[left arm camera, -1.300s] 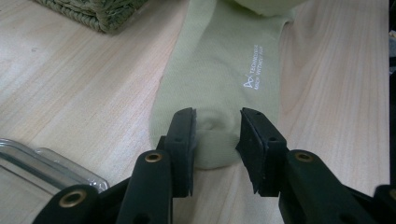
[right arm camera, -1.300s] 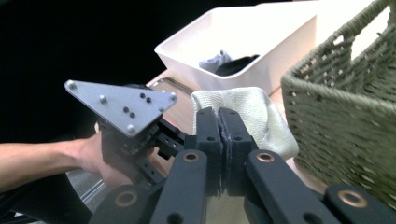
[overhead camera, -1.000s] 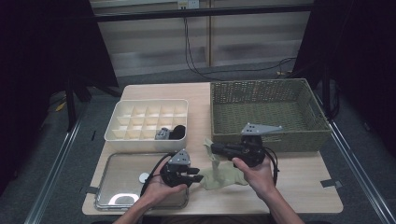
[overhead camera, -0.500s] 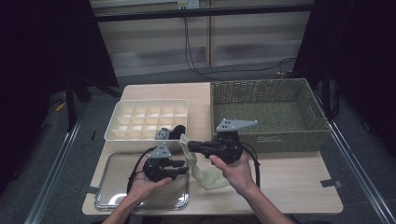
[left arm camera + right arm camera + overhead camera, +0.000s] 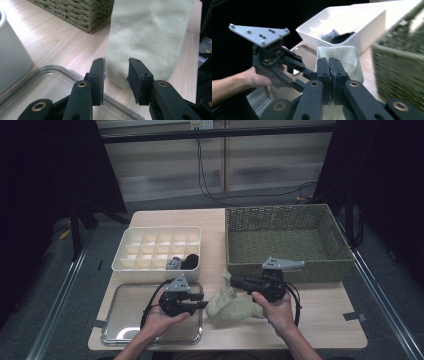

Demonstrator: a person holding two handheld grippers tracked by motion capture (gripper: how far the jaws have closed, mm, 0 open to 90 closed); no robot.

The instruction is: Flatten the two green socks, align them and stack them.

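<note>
Your right tongs [image 5: 329,75] pinch the pale green cloth [image 5: 235,306], which droops onto the surface near the basket [image 5: 285,240]. Your left tongs [image 5: 116,77] stand partly open just left of the cloth, gripping nothing.

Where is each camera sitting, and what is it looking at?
High view: above the table, looking down; both forearms, left gripper, right gripper.
Left gripper view: rides that gripper, facing the pale green cloth; its jaws stand apart.
Right gripper view: rides that gripper, jaws pinching the cloth; left hand beyond.
Shared: cloth, wicker basket, white divided box.
</note>
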